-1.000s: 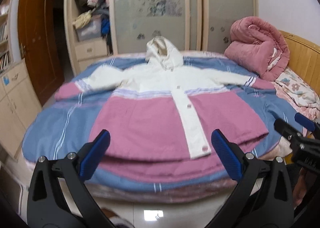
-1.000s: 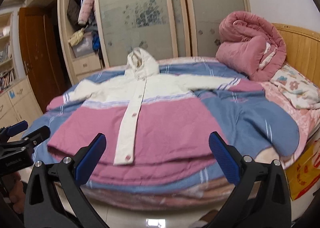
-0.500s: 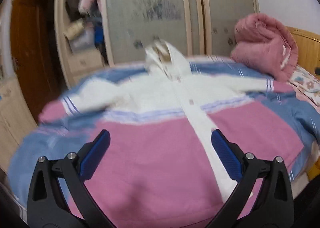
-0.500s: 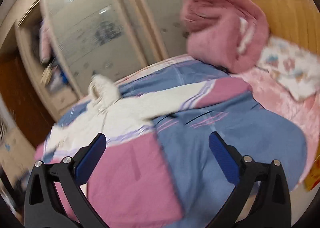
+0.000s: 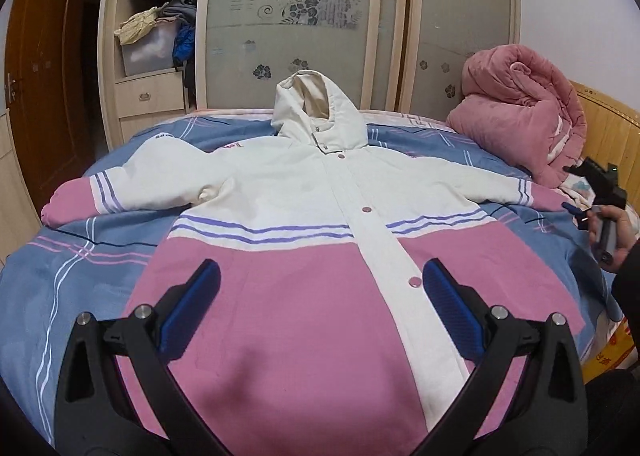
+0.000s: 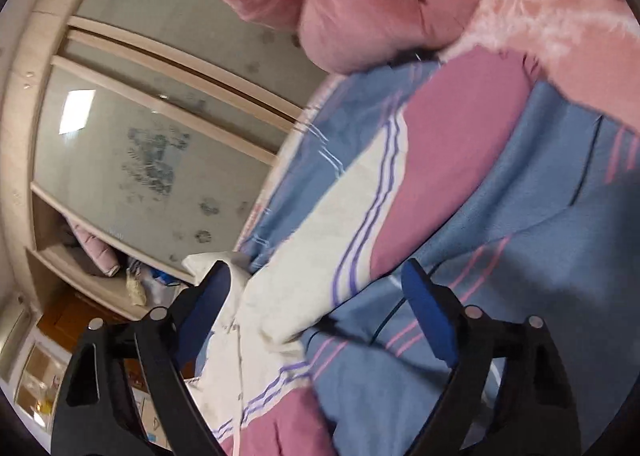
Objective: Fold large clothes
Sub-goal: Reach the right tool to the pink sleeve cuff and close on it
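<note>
both grippers now sit nearer the hooded jacket (image 5: 304, 191) than a second ago. jacket: white and pink, spread flat, front up, on the blue checked bedspread (image 5: 60, 280). left gripper (image 5: 320, 308): over the pink hem, jaws wide, empty. right gripper (image 6: 316, 304): rolled sideways by the jacket's sleeve (image 6: 384, 207), jaws just been closing slightly, nothing pinched. rolled pink quilt (image 5: 516, 111) by the headboard.

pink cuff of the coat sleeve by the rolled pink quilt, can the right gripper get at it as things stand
Probably yes. The right gripper is open, its jaws having just been closing with nothing between them, and it points along the sleeve toward the pink cuff. The cuff lies flat on the blue bedspread, uncovered.
</note>
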The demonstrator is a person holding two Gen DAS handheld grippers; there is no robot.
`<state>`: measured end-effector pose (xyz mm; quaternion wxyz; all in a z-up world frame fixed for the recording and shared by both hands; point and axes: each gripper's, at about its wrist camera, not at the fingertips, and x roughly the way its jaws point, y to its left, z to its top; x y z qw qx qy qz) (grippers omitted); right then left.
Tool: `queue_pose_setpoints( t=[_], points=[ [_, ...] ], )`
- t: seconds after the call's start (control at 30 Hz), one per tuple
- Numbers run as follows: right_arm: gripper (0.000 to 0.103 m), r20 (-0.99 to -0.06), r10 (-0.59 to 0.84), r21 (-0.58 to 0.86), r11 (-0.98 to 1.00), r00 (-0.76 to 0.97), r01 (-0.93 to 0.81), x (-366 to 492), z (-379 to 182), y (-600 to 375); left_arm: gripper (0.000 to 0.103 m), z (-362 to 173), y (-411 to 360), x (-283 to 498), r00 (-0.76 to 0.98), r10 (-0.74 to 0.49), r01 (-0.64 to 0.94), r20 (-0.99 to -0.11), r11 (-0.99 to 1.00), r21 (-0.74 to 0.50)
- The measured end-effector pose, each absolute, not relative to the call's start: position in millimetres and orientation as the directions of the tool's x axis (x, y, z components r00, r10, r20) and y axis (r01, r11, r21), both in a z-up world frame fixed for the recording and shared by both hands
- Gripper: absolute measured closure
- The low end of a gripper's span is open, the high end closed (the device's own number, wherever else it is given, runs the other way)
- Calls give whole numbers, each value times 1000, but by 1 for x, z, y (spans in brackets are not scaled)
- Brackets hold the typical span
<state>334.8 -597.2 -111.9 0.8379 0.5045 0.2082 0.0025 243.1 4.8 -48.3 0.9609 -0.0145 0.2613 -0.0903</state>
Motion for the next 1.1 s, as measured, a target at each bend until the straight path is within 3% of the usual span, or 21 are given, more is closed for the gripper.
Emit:
queue_pose_setpoints(
  t=[0.33,0.6,0.8,0.83,0.87,0.97,1.1],
  points=[
    [21,-491,122,816,410,862,407,375,-154,-619,2,-44,12,260,836,-186,150,-516,982,-111],
    [24,-436,-16,858,295,900,421,378,-161,-662,2,-44,18,260,835,-172,139,-523,985,-102],
    [61,-457,-48,855,250,888,454,379,-165,-689,2,-46,24,260,833,-158,128,-531,987,-93],
    [77,-495,-53,830,266,867,490,381,-165,-690,2,-46,26,259,833,-158,127,-531,987,-95],
    [86,-518,-56,814,274,853,512,382,-165,-690,2,-45,27,258,833,-159,128,-529,987,-95],
    [95,-565,-62,782,277,823,558,385,-165,-690,2,-45,31,257,835,-154,123,-528,988,-94],
    [98,-566,-125,747,342,815,571,384,-148,-680,2,-45,38,257,829,-157,119,-536,987,-104]
  ],
)
